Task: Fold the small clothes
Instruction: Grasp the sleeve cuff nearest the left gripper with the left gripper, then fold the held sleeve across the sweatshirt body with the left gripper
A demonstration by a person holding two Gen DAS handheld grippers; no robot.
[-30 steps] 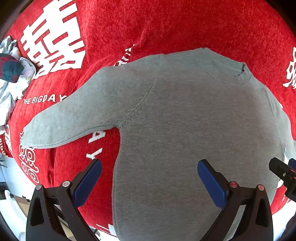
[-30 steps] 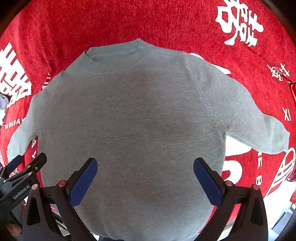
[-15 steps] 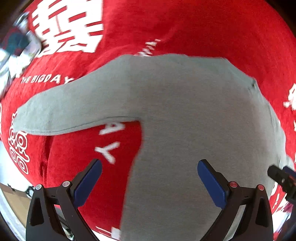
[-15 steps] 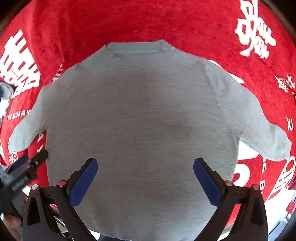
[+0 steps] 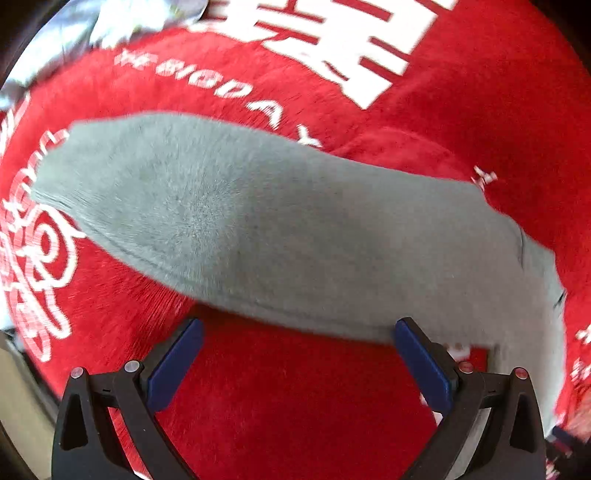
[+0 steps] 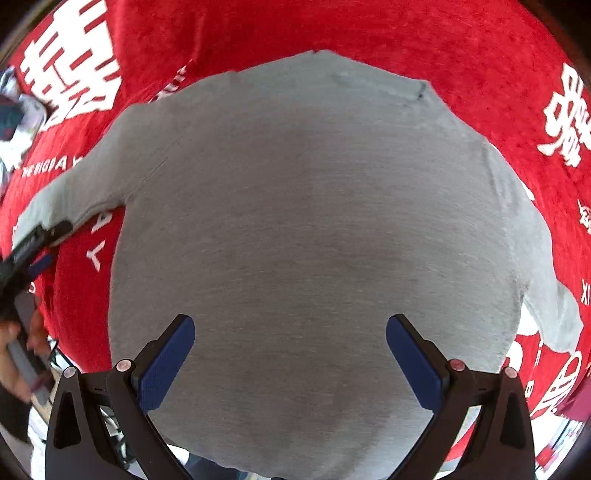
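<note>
Most of both frames is filled by the red cloth point(image 6: 388, 33) with white print, on which the grey sweater point(image 6: 314, 221) is laid flat. In the right wrist view the sweater is seen in the centre, its collar at the top of the frame, one sleeve point(image 6: 70, 195) stretched to the left edge and the other point(image 6: 550, 306) to the lower right. No fold is seen on it yet, so the task is judged to be at its beginning.

In the left wrist view a change is noted: one second ago the sweater body was seen ahead of this camera, and now the view has been swung onto the sleeve point(image 5: 207, 206), which runs from the upper left of the frame to the right edge. The picture is blurred, so fast motion is suggested. The left gripper point(image 5: 295, 360) is held wide open with nothing between its fingers; red cloth is seen in the gap and the sleeve's lower edge lies just above the tips. It is judged that the sleeve is being approached for a first fold inward.

The right gripper point(image 6: 290, 356) is likewise wide open and empty, over the lower body of the sweater, much as it was before. A small pile of other clothes point(image 6: 14, 122) is seen at the upper left edge.
</note>
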